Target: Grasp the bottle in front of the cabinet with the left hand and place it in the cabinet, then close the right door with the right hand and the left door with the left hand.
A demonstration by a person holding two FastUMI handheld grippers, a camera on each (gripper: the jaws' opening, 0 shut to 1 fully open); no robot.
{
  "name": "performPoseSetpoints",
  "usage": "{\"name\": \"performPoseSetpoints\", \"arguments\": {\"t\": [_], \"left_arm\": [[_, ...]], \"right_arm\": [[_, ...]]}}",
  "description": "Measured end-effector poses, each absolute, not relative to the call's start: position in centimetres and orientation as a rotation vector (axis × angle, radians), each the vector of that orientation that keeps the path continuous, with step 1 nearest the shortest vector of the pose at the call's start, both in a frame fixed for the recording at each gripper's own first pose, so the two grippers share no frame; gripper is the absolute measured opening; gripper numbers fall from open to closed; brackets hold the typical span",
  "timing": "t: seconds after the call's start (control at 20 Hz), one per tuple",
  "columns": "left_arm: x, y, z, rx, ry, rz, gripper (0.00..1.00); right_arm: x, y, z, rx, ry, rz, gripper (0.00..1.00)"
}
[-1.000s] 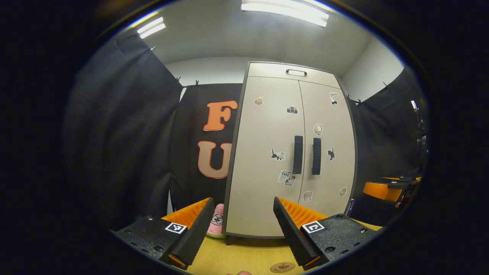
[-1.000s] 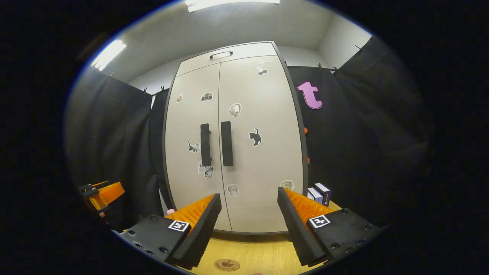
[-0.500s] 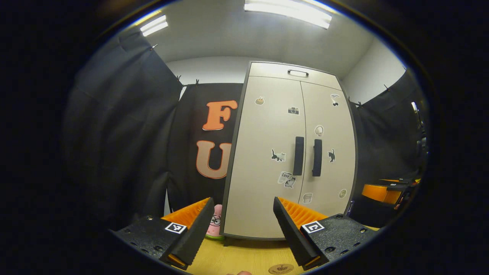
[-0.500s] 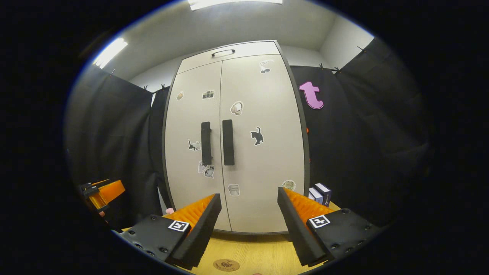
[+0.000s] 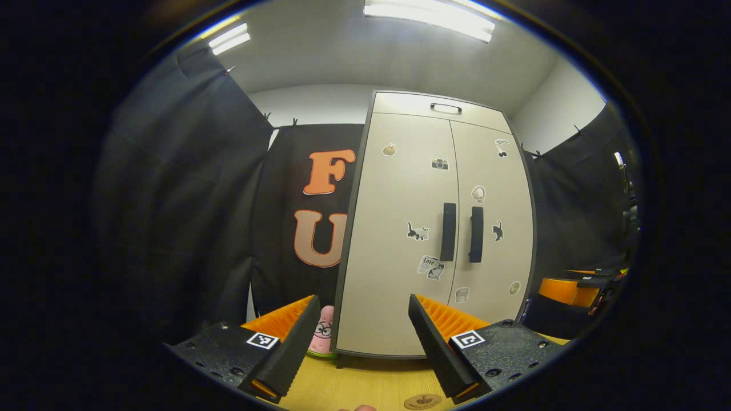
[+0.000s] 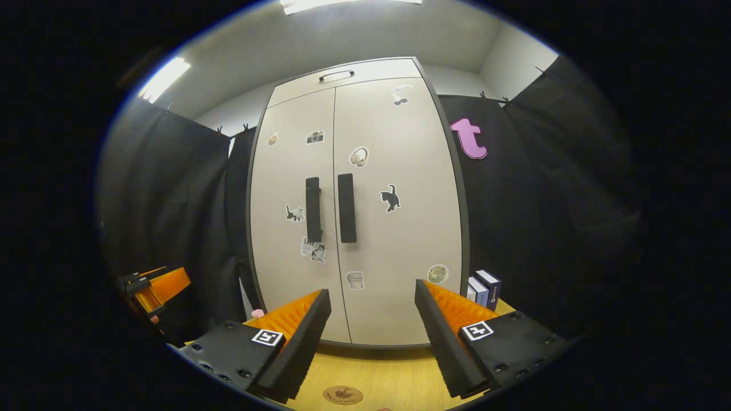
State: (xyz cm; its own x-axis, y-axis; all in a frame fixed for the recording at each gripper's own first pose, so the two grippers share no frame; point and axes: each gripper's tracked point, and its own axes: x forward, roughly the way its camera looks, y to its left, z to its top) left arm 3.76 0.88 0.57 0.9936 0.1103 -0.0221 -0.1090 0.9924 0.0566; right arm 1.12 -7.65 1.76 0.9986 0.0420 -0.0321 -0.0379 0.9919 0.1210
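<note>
Cloth-walled (image 5: 183, 188) booth, fluorescent-lit (image 5: 428, 14)

A pink star toy (image 5: 323, 337) with big eyes is sitting on the yellow wooden table (image 5: 365, 385). It is peeking out just to the left of the tall cupboard. Two small dark boxes (image 6: 484, 289) are standing side by side on the table (image 6: 388, 382) too, just right of the toy's cupboard. A little round brown sticker (image 6: 342, 395) is lying flat on the table near its front edge. Long lights (image 5: 428, 16) are shining on the ceiling, high above the table.
</note>
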Motion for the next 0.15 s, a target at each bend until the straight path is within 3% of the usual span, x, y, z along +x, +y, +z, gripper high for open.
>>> {"name": "performPoseSetpoints", "arguments": {"t": [0.15], "left_arm": [[3.79, 0.83, 0.41, 0.053, 0.028, 0.108, 0.94]], "right_arm": [[1.16, -7.6, 1.72, 0.123, 0.036, 0.041, 0.97]]}}
